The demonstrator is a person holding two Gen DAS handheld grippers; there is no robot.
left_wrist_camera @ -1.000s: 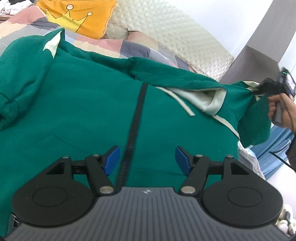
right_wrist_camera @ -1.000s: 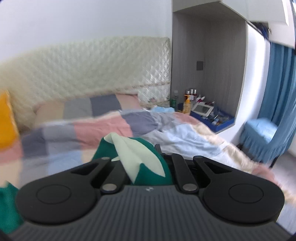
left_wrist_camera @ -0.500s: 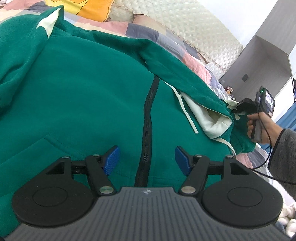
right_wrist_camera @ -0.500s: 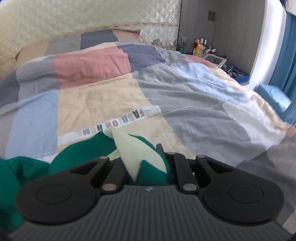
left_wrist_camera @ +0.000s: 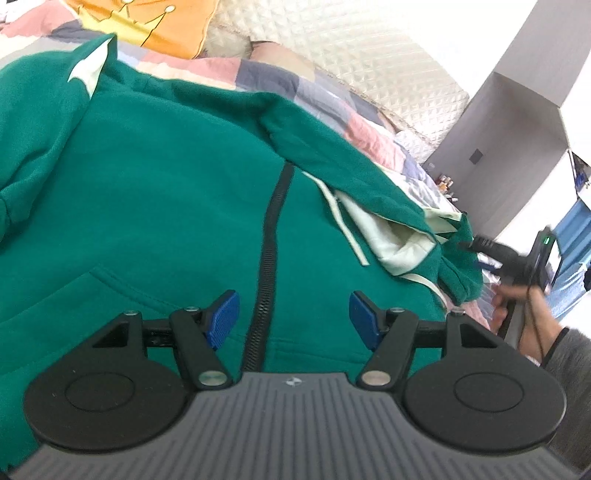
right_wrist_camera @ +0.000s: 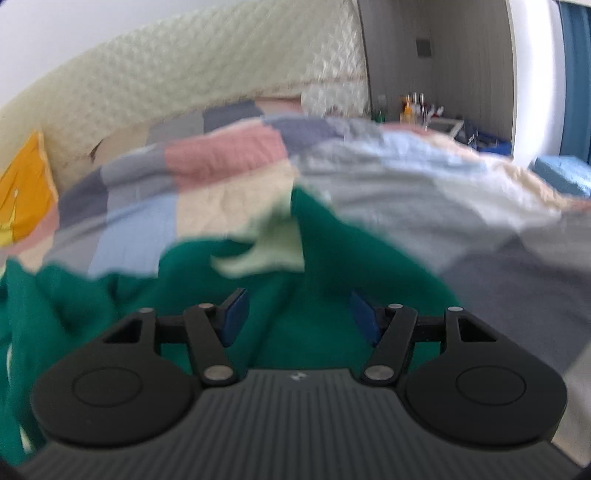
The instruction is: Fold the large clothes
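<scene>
A large green zip hoodie lies spread on the bed, its black zipper running up the middle and its pale-lined hood at the right. My left gripper hovers open just above the hoodie's lower front, straddling the zipper without touching cloth. My right gripper is opening; the green hood fabric lies loose between and beyond its blue pads, no longer pinched. In the left wrist view the right gripper shows by the hood tip, held by a hand.
A patchwork quilt covers the bed. An orange cushion and a quilted cream headboard stand at the far end. A bedside niche with bottles and a blue curtain lie to the right.
My right gripper came down to the bed with the hood and its jaws have spread, releasing the cloth. The left gripper stays open and sank slightly over the zipper.
</scene>
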